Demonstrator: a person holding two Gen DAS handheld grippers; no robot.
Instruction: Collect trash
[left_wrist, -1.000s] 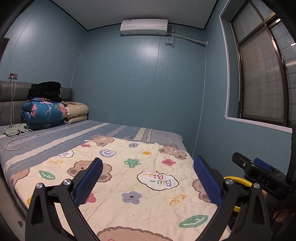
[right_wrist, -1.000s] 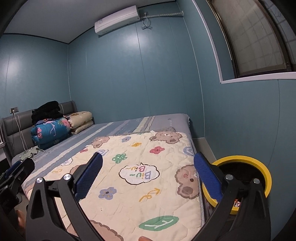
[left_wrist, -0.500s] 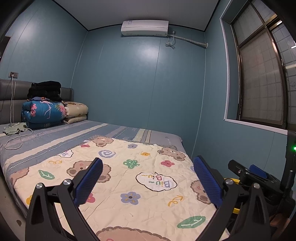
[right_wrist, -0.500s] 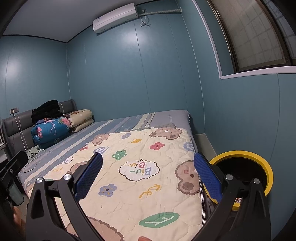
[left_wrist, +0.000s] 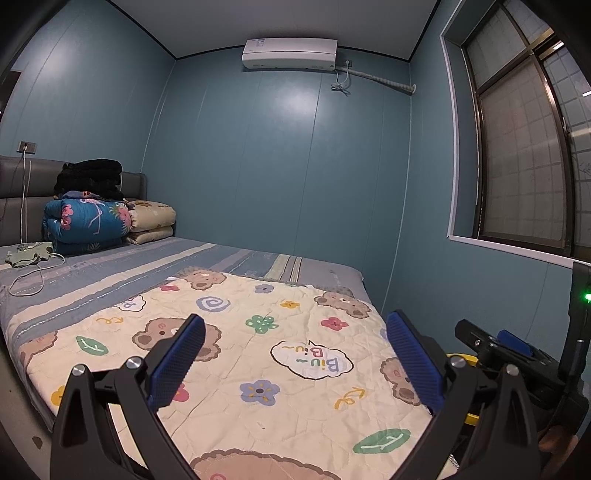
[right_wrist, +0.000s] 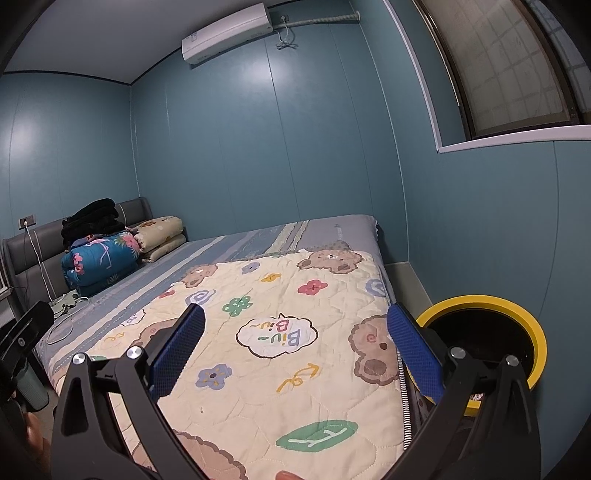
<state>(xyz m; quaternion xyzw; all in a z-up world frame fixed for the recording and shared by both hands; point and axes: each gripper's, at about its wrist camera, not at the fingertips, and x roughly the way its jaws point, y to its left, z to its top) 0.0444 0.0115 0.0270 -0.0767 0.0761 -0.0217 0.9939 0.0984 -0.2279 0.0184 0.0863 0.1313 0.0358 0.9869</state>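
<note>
A black bin with a yellow rim (right_wrist: 517, 314) stands on the floor right of the bed, between mattress and wall; a sliver of the yellow rim (left_wrist: 456, 359) shows in the left wrist view. Some small scraps lie inside it at the near edge. My left gripper (left_wrist: 295, 360) hangs open above the cream cartoon quilt (left_wrist: 258, 369), holding nothing. My right gripper (right_wrist: 295, 354) is open too, over the same quilt (right_wrist: 277, 350), its right finger (right_wrist: 413, 354) just left of the bin. No loose trash shows on the quilt.
Folded bedding (left_wrist: 88, 225) and dark clothes (left_wrist: 90, 179) are stacked by the grey headboard. A charging cable (left_wrist: 29, 280) lies on the striped sheet. The window sill (right_wrist: 513, 138) juts from the right wall. The other gripper's body (left_wrist: 517, 362) sits to the right.
Both grippers have risen slightly and tilted upward over the bed. The right gripper drifted a little left, showing more of the bin. Both stayed open.
</note>
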